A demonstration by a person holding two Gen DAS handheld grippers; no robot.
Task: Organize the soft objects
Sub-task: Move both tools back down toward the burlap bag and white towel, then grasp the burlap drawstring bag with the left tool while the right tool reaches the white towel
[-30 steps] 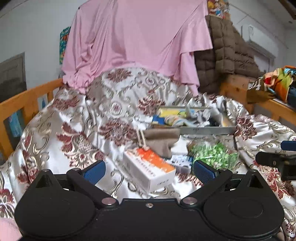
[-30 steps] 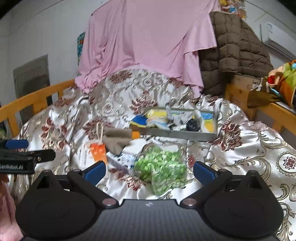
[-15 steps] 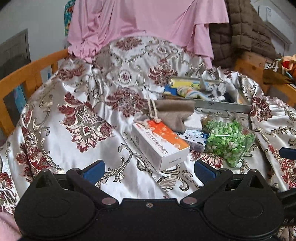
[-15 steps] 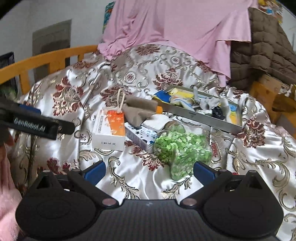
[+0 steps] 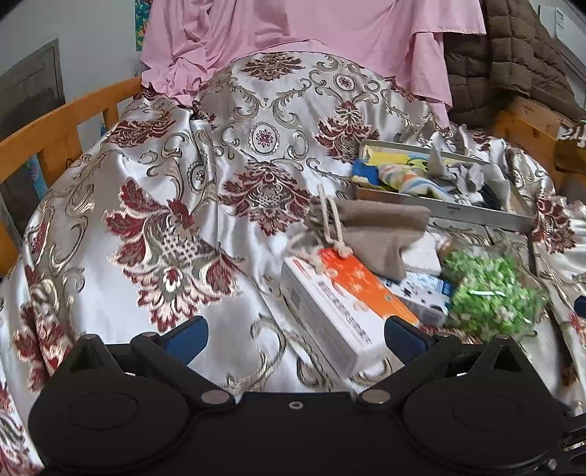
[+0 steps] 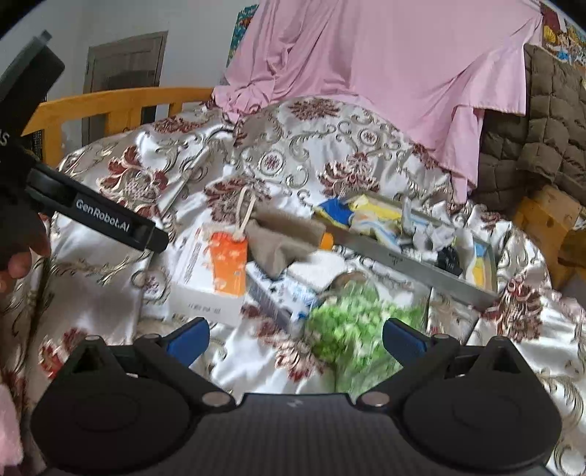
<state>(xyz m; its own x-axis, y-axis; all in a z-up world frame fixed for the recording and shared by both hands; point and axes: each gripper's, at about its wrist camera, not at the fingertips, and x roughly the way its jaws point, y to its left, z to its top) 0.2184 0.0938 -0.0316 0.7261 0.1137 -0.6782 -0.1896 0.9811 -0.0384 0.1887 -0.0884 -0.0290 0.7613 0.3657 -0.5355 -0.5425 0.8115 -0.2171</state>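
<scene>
On a floral satin cover lies a beige drawstring pouch [image 5: 370, 234] [image 6: 282, 241], partly over a white and orange box [image 5: 337, 304] [image 6: 216, 271]. A clear bag of green pieces [image 5: 490, 293] [image 6: 351, 329] sits to its right, beside a small blue and white packet [image 5: 425, 293] [image 6: 285, 293]. Behind them a grey metal tray [image 5: 461, 210] [image 6: 403, 260] holds several cloths and socks. My left gripper [image 5: 295, 338] is open, just short of the box. My right gripper [image 6: 295, 338] is open too, with the green bag between its fingers' line but untouched.
A pink sheet [image 5: 311, 33] and a brown quilted jacket [image 5: 512, 62] hang behind the pile. Orange wooden rails [image 5: 62, 128] [image 6: 110, 106] run along the left. In the right wrist view the other gripper [image 6: 99, 216] and a hand [image 6: 18, 263] reach in from the left.
Both grippers have moved forward and tilted down toward the pile; the box, pouch and green bag loom larger. Both stay open and nothing was picked up.
</scene>
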